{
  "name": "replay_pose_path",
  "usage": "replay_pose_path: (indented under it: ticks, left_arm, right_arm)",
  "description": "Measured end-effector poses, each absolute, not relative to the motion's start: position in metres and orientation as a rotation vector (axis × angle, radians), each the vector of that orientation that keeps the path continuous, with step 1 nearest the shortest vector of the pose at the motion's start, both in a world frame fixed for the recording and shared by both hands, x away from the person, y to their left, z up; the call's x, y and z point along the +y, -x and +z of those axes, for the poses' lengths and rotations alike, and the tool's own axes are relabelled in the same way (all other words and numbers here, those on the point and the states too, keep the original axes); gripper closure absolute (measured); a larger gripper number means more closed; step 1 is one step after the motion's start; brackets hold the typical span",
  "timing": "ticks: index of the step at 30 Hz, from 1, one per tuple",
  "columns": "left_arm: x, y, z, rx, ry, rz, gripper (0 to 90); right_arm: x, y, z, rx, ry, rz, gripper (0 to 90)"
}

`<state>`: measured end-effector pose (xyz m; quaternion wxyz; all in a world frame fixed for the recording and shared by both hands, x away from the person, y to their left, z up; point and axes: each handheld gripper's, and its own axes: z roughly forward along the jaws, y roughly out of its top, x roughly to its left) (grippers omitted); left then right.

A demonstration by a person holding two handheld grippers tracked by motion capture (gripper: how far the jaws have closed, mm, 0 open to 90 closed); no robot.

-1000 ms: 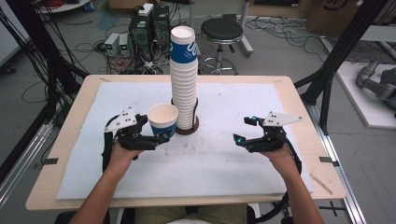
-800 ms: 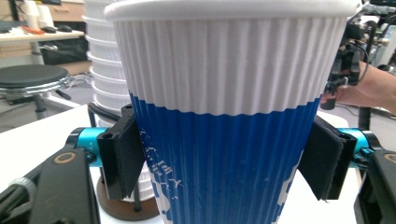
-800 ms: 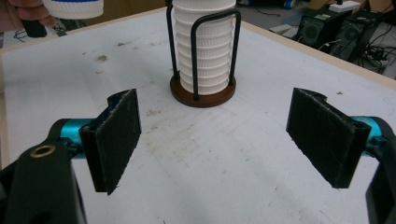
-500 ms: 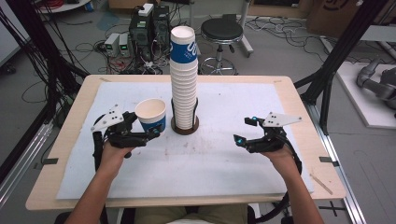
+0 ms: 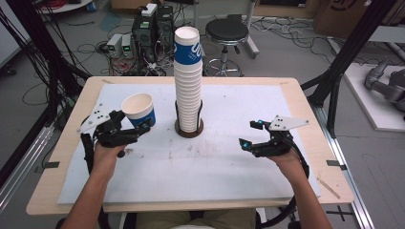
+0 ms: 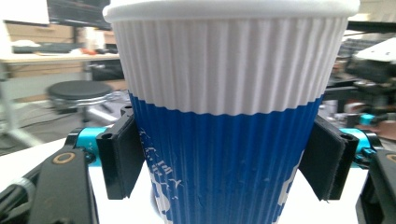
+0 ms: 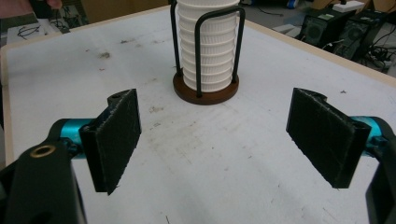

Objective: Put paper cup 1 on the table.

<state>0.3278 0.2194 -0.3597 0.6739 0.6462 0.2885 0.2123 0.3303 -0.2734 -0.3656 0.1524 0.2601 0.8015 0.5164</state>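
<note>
Cup (image 5: 139, 110) clamped in left gripper (image 5: 143, 125), clear of stack (image 5: 187, 81).
Right gripper view: right gripper (image 7: 215, 140) jaws apart, nothing between; holder (image 7: 206, 88) base on bench (image 7: 261, 154).

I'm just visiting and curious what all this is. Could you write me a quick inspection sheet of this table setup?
Surface: wooden table under a white sheet with small dark stains.
Job's things: one blue-and-white ribbed paper cup, upright, in the left gripper; a tall stack of the same cups in a wire holder on a round brown base.
Clutter: nothing seen on the sheet.
Grippers: left gripper has its black pads against the cup's blue band; right gripper is open, nothing between its jaws, low over the sheet.
Cables: one trails from each gripper; many lie on the floor.
Surroundings: black stool, computer boxes, black frame posts.
</note>
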Motion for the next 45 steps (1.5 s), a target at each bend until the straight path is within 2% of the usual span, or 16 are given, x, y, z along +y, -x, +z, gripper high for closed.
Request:
replay_pose_path:
  ticks: [11,14,21,30,39,45]
  left_arm:
    - [0.253,-0.333,-0.364,0.717,-1.386,0.590,24.9]
    - [0.260,-0.339,-0.372,0.740,-1.388,0.632,24.9]
    - [0.275,-0.357,-0.394,0.822,-1.401,0.643,25.0]
    - [0.282,-0.373,-0.416,0.917,-1.463,0.654,25.0]
    - [0.280,-0.382,-0.440,1.027,-1.622,0.644,24.8]
    - [0.275,-0.382,-0.445,1.038,-1.693,0.638,24.7]
  right_arm:
    - [-0.275,-0.328,-0.367,2.304,-0.739,1.481,18.3]
    - [-0.274,-0.328,-0.366,2.304,-0.737,1.481,18.3]
    - [-0.275,-0.328,-0.366,2.300,-0.733,1.483,18.3]
    - [-0.274,-0.327,-0.367,2.309,-0.733,1.480,18.3]
    - [-0.274,-0.327,-0.367,2.317,-0.729,1.476,18.3]
    - [-0.274,-0.327,-0.367,2.319,-0.723,1.481,18.3]
